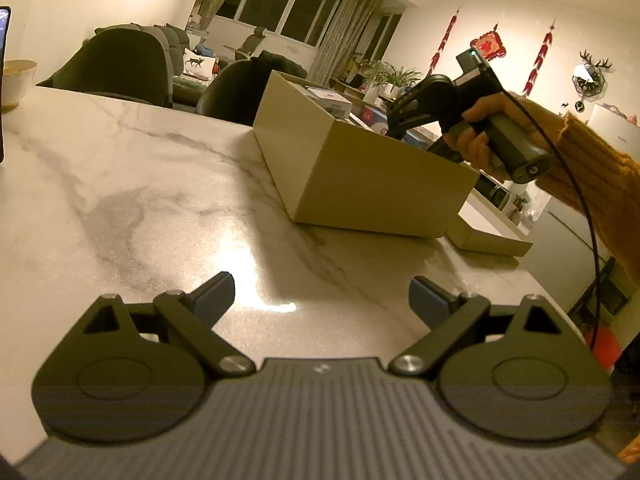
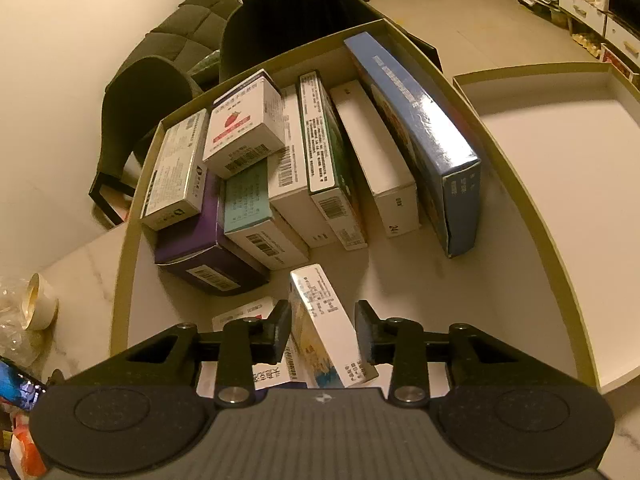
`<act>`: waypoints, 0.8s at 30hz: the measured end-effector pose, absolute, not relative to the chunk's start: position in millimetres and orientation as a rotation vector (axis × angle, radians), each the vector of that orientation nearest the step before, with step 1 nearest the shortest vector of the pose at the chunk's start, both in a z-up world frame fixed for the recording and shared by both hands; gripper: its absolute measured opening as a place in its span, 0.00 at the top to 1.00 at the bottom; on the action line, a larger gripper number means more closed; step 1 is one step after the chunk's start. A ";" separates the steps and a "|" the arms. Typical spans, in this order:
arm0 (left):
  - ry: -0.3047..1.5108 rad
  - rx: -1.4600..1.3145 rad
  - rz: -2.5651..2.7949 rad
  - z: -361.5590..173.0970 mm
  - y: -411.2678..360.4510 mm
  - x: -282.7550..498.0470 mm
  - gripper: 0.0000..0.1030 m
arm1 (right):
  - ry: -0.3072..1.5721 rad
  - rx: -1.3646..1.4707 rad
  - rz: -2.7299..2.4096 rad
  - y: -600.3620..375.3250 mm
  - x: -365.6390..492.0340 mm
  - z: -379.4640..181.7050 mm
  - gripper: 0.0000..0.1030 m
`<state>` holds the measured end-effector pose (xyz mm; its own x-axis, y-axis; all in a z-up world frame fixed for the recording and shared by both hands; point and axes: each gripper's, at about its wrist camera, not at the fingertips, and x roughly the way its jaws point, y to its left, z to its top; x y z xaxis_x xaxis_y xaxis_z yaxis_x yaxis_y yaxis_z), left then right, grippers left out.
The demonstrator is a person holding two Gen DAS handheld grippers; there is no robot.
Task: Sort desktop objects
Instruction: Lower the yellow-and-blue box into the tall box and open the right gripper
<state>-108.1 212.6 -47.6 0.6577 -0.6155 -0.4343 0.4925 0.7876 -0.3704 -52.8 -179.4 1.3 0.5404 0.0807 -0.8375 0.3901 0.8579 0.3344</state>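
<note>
Right wrist view: our right gripper [image 2: 323,332] points down into cardboard box [image 2: 532,216]; jaws parted, slim carton [image 2: 320,320] standing loose between pads, long axis running away from us. Left gripper [image 1: 322,298] wide apart, empty, over marble table [image 1: 120,184], farther off.

Marble table [image 1: 120,184] with lamp glare, dark chairs [image 1: 120,64] behind it, curtained windows [image 1: 280,8], white walls with red hangings [image 1: 492,46], pale tiled floor [image 2: 472,12], potted plants [image 1: 390,76]
</note>
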 end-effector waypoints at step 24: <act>0.590 -0.205 -0.586 -40.1 200.1 -111.4 0.07 | 0.811 0.508 -0.076 -172.8 -99.6 32.2 0.34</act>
<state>-111.4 200.1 -40.1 0.6746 -0.5739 -0.4643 0.4601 0.8188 -0.3434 -99.6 -172.8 32.2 0.6927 0.1259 -0.7102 0.2552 0.8781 0.4046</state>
